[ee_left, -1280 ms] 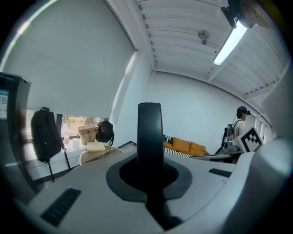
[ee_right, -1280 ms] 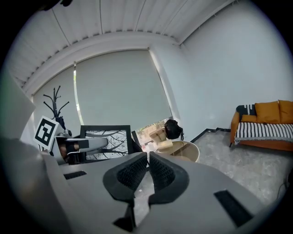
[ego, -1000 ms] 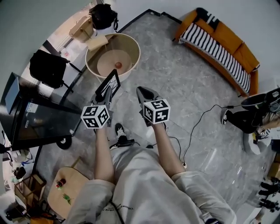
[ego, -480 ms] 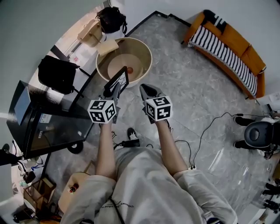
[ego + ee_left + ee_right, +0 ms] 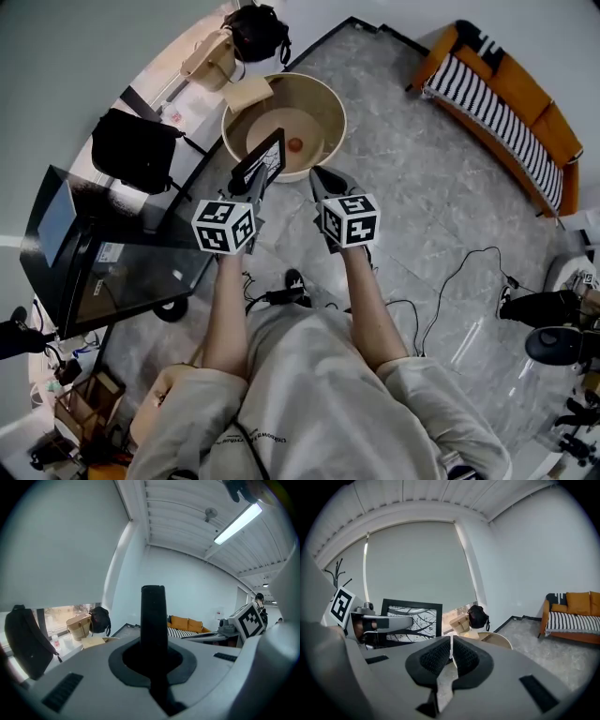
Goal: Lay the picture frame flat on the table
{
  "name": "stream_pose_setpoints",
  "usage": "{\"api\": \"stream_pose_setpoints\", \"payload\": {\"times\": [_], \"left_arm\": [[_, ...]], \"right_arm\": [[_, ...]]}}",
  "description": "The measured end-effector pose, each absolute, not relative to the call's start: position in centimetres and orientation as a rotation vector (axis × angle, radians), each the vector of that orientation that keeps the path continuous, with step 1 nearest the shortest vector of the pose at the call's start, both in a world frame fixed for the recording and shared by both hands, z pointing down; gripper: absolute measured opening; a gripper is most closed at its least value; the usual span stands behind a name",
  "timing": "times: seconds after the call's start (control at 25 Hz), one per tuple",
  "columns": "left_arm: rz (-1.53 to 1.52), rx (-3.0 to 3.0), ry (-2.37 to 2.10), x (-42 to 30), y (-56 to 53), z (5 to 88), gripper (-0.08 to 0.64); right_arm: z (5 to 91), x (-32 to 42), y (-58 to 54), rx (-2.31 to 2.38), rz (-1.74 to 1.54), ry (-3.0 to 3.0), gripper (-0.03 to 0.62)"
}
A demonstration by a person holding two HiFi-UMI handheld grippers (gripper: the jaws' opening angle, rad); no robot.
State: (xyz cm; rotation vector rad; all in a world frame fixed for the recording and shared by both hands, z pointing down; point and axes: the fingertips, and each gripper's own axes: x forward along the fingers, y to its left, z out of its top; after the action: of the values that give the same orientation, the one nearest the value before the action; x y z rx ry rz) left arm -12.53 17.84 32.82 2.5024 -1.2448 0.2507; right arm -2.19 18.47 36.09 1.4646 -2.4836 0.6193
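Note:
In the head view my left gripper [image 5: 254, 190] is shut on the lower edge of a black picture frame [image 5: 261, 161] that holds a black-and-white print. The frame stands upright in the air in front of a round beige rimmed table [image 5: 330, 105]. The left gripper view shows the frame's dark edge [image 5: 153, 618] rising straight between the pads. In the right gripper view the print [image 5: 412, 620] faces the camera, held by the left gripper [image 5: 386, 622]. My right gripper [image 5: 324, 181] hovers beside it, shut and empty; its pads [image 5: 436, 657] meet with nothing between them.
A small orange ball [image 5: 294, 143] lies on the round table. A glass-topped black desk [image 5: 103, 258] and a black bag [image 5: 136, 150] stand to the left. An orange sofa [image 5: 511, 103] lines the far right. Cables [image 5: 441, 291] trail over the grey floor.
The person has walked toward the round table, which now lies closer beyond both grippers. The frame stays upright in the left gripper; both grippers keep their pose.

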Motion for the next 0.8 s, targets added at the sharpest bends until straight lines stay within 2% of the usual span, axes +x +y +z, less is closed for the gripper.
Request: {"api": "stream_pose_setpoints", "payload": {"times": [0.52, 0.8], "left_arm": [[0.172, 2.350, -1.328, -16.6, 17.6, 37.3, 0.028], [0.170, 2.239, -1.423, -20.9, 14.1, 39.8, 0.028]], "right_arm": [[40.7, 0.1, 16.7, 1.523, 0.753, -2.414, 0.041], [42.7, -3.9, 10.2, 1.376, 0.760, -2.453, 0.041]]}}
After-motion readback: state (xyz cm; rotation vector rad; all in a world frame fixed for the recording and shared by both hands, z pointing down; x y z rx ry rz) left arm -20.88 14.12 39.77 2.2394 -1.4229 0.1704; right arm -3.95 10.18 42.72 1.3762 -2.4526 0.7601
